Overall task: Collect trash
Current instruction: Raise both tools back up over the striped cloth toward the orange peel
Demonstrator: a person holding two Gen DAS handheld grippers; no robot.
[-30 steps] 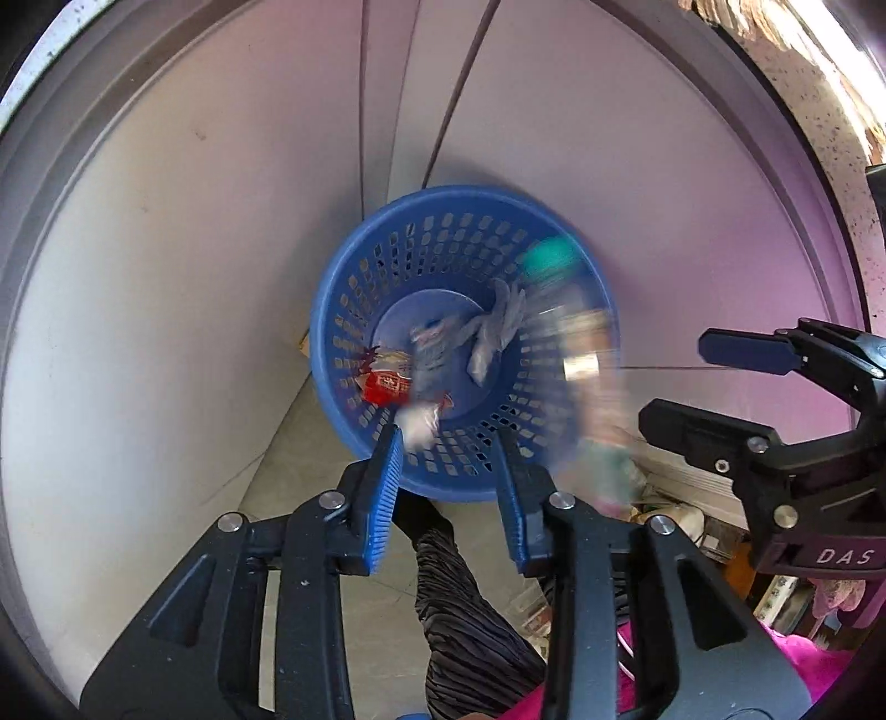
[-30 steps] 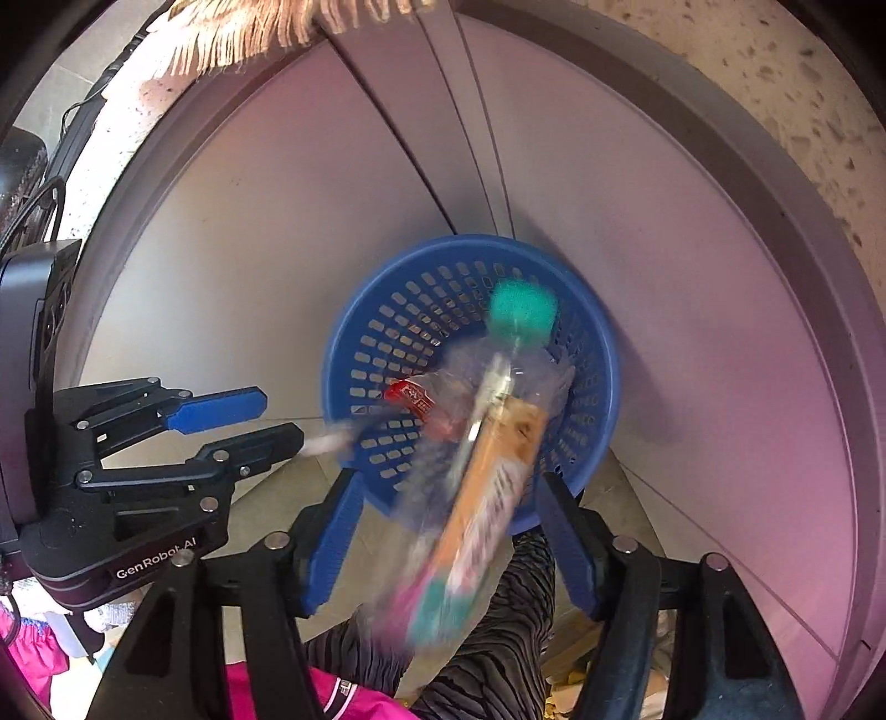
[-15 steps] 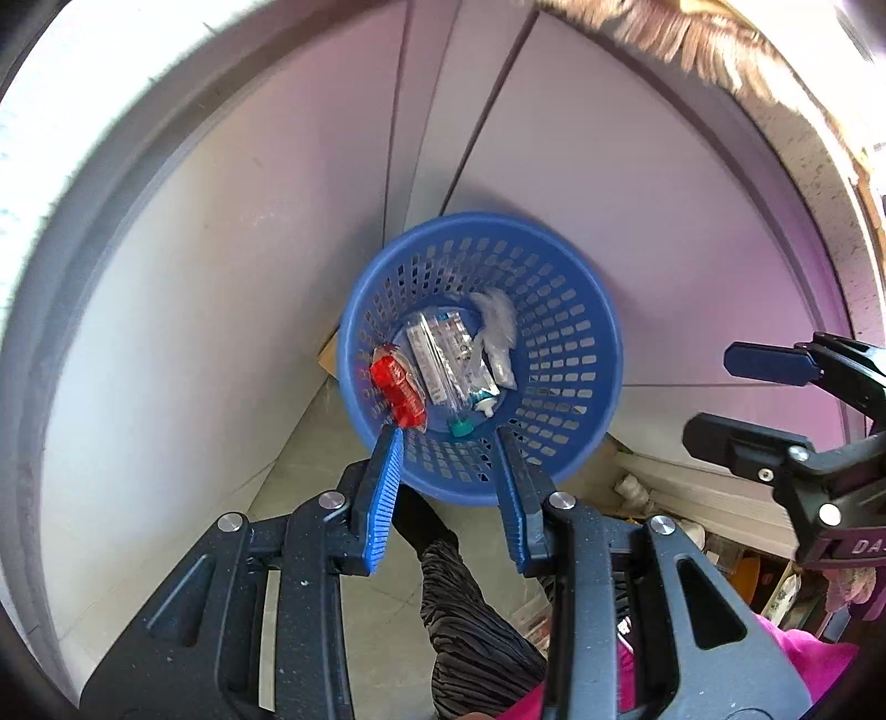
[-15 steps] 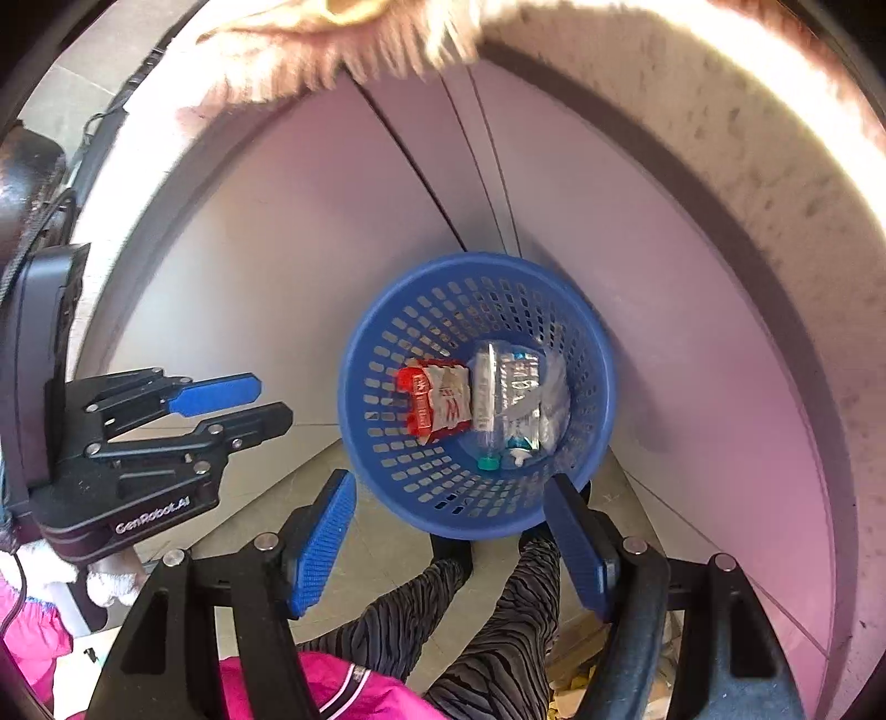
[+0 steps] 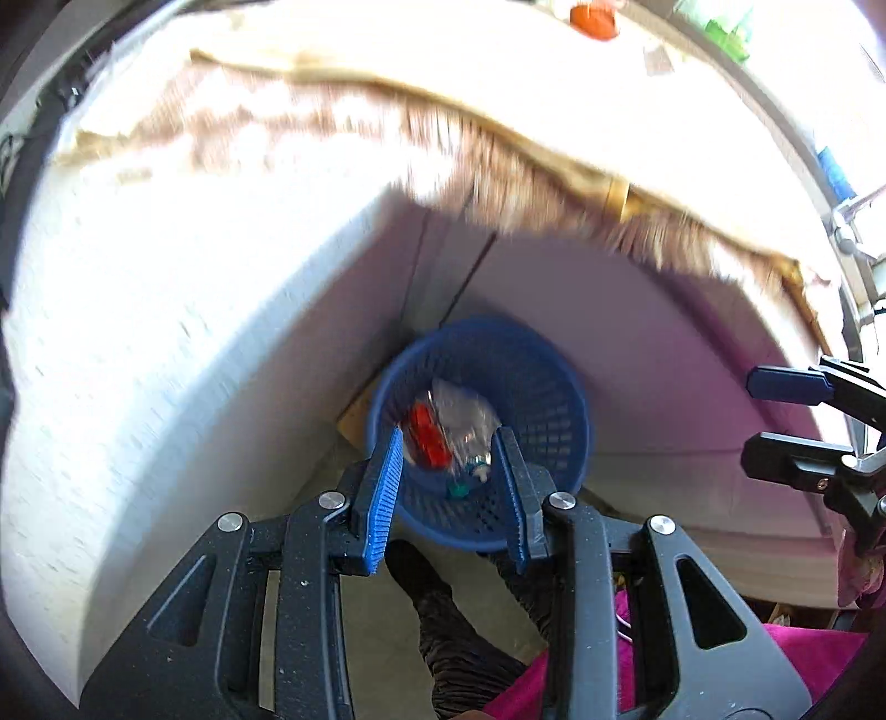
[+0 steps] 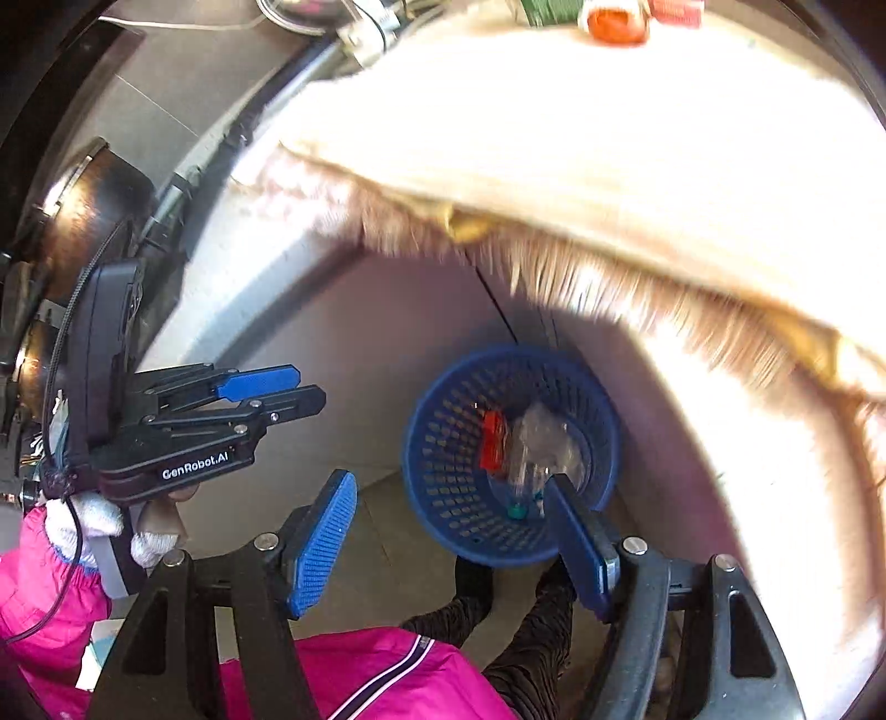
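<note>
Since the frames half a second earlier, both grippers have drawn back and up from the blue basket (image 5: 559, 410), which now appears smaller and lower in each view, while the counter (image 5: 138, 343) top and its fringed cloth (image 5: 498, 166) have come into the upper half of the frame. The basket stands on the floor in the corner below the counter, at centre in the left wrist view and right of centre in the right wrist view (image 6: 443, 443). Inside it lie a red wrapper (image 5: 429, 437), a clear plastic bottle (image 5: 465, 421) with a teal cap (image 5: 458, 489), and crumpled clear plastic, all blurred. The left gripper (image 5: 448, 493) is empty, its blue-padded fingers (image 5: 385, 493) moderately apart and framing the basket. The right gripper (image 6: 448, 540) is empty and spread wide, one finger overlapping the basket rim in the picture. In the right wrist view the left gripper (image 6: 277, 393) appears at middle left, held by a white-gloved hand (image 6: 88, 526) with a pink sleeve (image 6: 39, 598). An orange-lidded container (image 6: 614, 19) sits at the top edge of the counter. The person's dark patterned trouser legs (image 5: 459, 626) show at the bottom.
</note>
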